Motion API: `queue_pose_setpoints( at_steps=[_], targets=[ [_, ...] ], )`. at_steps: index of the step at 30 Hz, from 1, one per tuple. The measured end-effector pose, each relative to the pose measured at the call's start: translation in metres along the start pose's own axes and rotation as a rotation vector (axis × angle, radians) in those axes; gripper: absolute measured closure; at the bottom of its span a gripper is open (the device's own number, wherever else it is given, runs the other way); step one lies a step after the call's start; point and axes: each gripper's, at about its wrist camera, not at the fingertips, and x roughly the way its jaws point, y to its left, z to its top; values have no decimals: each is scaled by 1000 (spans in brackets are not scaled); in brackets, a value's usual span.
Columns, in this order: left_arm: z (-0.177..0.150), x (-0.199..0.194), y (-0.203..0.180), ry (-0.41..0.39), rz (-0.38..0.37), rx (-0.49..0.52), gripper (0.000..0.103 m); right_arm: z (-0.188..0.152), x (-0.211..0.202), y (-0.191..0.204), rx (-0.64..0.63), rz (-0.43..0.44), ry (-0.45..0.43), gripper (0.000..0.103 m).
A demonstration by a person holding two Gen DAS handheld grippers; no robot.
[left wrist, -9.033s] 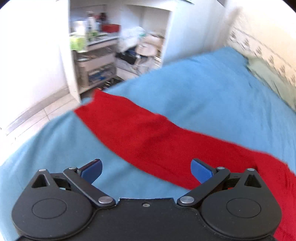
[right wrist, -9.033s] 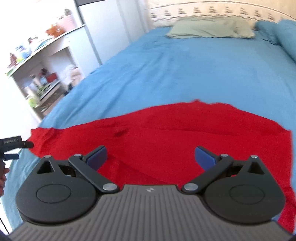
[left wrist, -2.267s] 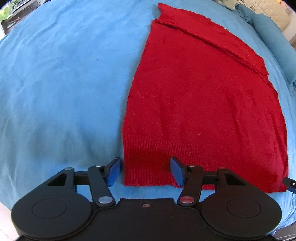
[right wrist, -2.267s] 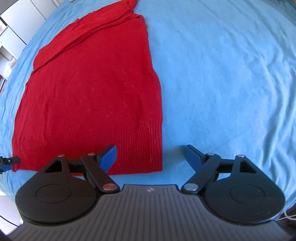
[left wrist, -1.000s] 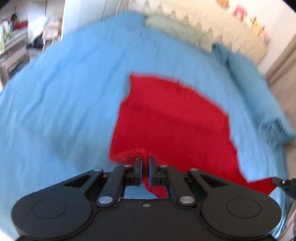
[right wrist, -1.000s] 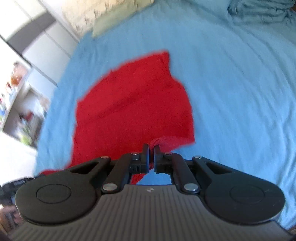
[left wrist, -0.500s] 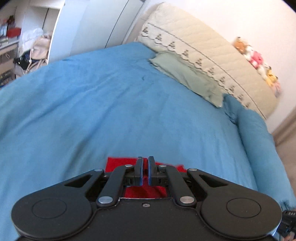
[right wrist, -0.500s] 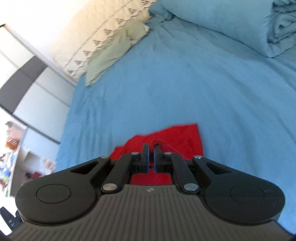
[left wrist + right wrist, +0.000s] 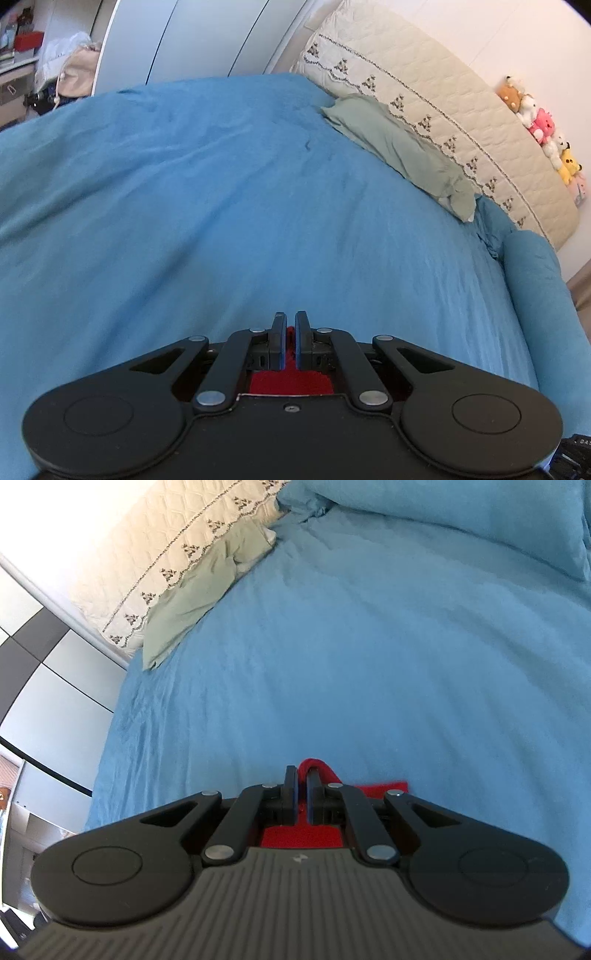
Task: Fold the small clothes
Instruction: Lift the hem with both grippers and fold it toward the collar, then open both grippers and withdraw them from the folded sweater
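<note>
Left wrist view, left to right: cluttered shelving with a red box and a pale bag at the far left edge; white wardrobe doors behind; a bed under a blue bedspread filling most of the frame; a grey-green pillow lying against a cream quilted headboard with an embroidered border; a row of plush toys along the headboard's top at the right; a rolled blue blanket at the bed's right edge. Left gripper low in frame, its fingers drawn together and clamped on a red knit garment, of which only a small patch shows between and beneath them, low over the bedspread. Right wrist view, left to right: grey and white wardrobe panels at the left; the cream headboard and grey-green pillow at upper left; the blue bedspread across the centre; a folded blue blanket at upper right. Right gripper low in frame, its fingers together and clamped on the red garment, a loop of it bulging above the fingertips and a flat edge lying on the bedspread just to their right. How the rest of the garment lies is hidden beneath both grippers.
</note>
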Motion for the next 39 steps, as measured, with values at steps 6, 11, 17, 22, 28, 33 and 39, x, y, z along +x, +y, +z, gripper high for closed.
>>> queue_pose_setpoints(
  at_steps=[6, 11, 17, 22, 28, 33, 39],
  targets=[
    [-2, 21, -5, 20, 15, 30, 90, 3, 22, -3, -13, -41, 0, 83],
    [-5, 7, -17, -28, 55, 159, 30, -9, 32, 5, -144, -63, -1, 16],
    [-33, -28, -61, 24, -45, 419, 4, -23, -1, 36, -275, 104, -14, 1],
    [-92, -12, -85, 200, -98, 573, 4, -73, 16, 63, -475, 134, 153, 0],
    [-146, 24, -80, 298, -3, 645, 4, -120, 62, 53, -627, -71, 200, 0],
    [-156, 31, -81, 251, 21, 688, 0, -132, 73, 53, -713, -104, 154, 0],
    [-146, 11, -92, 269, 87, 670, 0, -115, 55, 54, -670, -82, 162, 0]
  ],
)
